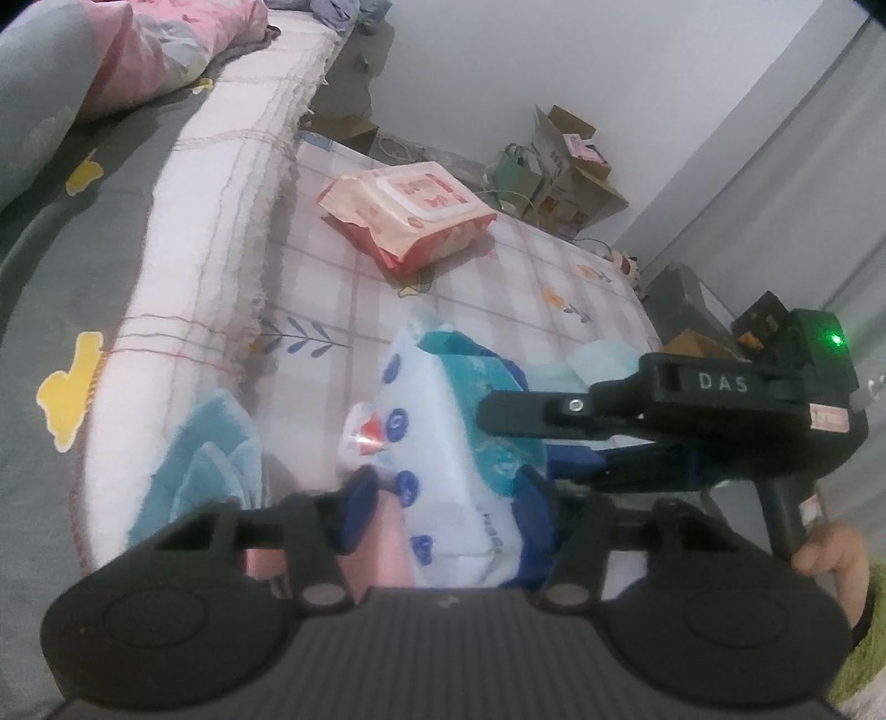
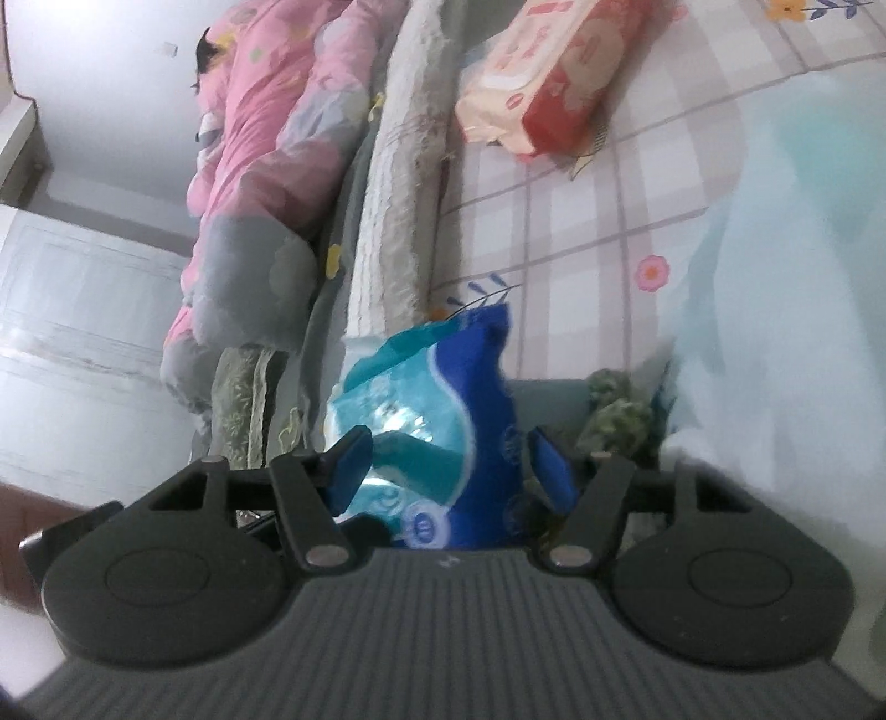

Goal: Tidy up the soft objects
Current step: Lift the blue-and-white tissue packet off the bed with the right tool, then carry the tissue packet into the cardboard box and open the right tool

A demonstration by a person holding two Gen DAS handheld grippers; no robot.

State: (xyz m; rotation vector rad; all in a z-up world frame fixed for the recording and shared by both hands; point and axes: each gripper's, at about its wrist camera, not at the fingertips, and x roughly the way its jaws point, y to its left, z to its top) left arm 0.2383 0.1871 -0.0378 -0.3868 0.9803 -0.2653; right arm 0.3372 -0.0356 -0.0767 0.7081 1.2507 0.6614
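Left wrist view is showing the bed (image 1: 498, 288), covered by a checked sheet with small flower prints, carrying everything under inspection. A long white rolled blanket (image 1: 221, 232) is lying along the sheet's far side, with a pink quilt (image 1: 160, 50) bunched beyond it toward the head corner. A red and peach wipes pack (image 1: 410, 213) is resting flat on the sheet, well apart from the work, toward the far edge.

The blue and white tissue pack (image 1: 443, 443) is sitting near the bed's near edge, just beside the rolled blanket. Both tools are meeting on it. The left tongs (image 1: 448, 498) are straddling one end, blue pads appearing to press against either side of the wrapper; they read as grasping the pack, though blur is preventing certainty. The right tongs (image 2: 448, 471) are bracketing the pack's blue end likewise, and the wrapper is bulging between the pads, so a grasp seems likely there too.

Judged on appearance, the pack is light, soft and compressible, with a glossy film wrapper that is likely to be slippery and to crumple. The crimped end seams are offering poor purchase. A hold across the short width of the body, well in from the ends, is looking safest, with moderate squeeze so the contents are yielding without the film sliding.
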